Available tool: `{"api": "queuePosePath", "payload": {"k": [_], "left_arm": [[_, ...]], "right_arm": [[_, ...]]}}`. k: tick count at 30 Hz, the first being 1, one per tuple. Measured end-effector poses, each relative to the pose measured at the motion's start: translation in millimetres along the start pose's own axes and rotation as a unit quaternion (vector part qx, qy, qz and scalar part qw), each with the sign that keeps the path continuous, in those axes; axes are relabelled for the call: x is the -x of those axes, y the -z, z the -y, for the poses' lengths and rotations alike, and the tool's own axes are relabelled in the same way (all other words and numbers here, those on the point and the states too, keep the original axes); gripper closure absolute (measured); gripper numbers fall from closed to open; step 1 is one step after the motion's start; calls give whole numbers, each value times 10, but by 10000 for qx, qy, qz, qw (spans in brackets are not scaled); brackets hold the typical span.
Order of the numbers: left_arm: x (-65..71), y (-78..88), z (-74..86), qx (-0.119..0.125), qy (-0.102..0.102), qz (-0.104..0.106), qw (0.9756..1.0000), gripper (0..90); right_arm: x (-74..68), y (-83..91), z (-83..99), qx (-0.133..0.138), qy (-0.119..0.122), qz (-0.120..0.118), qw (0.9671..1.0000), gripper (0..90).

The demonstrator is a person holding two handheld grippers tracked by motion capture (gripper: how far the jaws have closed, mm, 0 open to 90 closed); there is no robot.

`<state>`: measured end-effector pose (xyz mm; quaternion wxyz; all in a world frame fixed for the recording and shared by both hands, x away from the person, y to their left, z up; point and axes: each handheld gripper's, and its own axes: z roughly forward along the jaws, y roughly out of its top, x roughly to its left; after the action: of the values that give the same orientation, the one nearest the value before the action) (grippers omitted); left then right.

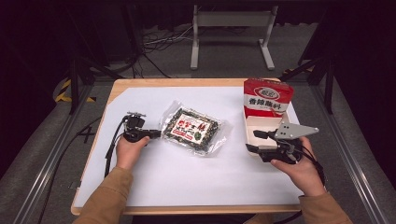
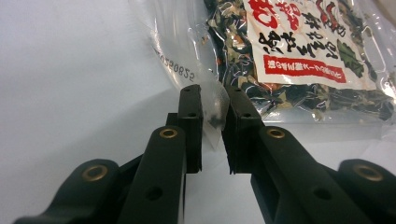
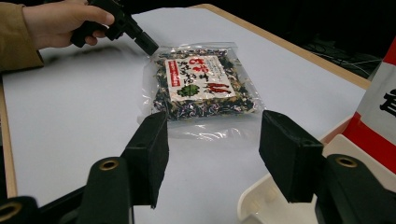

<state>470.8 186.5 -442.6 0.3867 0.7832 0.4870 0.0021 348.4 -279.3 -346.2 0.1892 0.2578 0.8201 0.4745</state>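
on white sheet, seaweed packet (image 1: pixel 196 130) long axis diagonal; left tongs (image 2: pixel 212 114) pinching its corner; right tongs (image 3: pixel 212 154) spread.

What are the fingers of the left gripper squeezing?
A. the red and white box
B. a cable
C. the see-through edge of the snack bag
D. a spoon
C: in the left gripper view the left gripper has its fingers nearly together with the clear corner of the snack bag caught between them, while the red and white box stands far off by the right gripper.
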Motion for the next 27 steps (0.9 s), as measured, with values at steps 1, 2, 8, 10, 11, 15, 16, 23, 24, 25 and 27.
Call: {"api": "queuePosePath", "payload": {"k": [1, 2, 8, 10, 11, 15, 16, 23, 24, 25, 27], "left_arm": [[15, 0, -3, -2, -63, -55, 10000, 827], [39, 2, -10, 8, -100, -106, 9999, 847], [50, 8, -5, 136, -153, -168, 9996, 900], [67, 46, -8, 205, -289, -400, 9986, 900], [52, 71, -8, 272, -204, -344, 9988, 900], [27, 163, -17, 433, -145, -234, 9987, 900], [40, 175, -21, 452, -142, -222, 9986, 900], [157, 371, -84, 732, -366, -192, 9965, 900], [157, 371, -84, 732, -366, -192, 9965, 900], [237, 476, -118, 856, -501, -183, 9949, 900], [298, 554, -140, 937, -559, -95, 9940, 900]], "right_arm": [[1, -1, 1, -1, -1, 2, 10000, 425], [1, -1, 2, -1, -4, 0, 10000, 425], [-2, 14, 1, 38, 14, -10, 10000, 424], [0, 17, 2, 47, 21, -12, 10000, 424], [1, 18, 2, 49, 18, -14, 10000, 424], [4, 12, 2, 42, 19, -13, 10000, 424], [4, 9, 1, 40, 23, -13, 10000, 423], [3, 22, -10, 74, 23, 0, 10000, 424], [3, 24, -12, 79, 22, 1, 10000, 424], [2, 27, -17, 80, 31, 2, 10000, 424], [-3, 32, -26, 89, 34, 2, 10000, 424]]}}
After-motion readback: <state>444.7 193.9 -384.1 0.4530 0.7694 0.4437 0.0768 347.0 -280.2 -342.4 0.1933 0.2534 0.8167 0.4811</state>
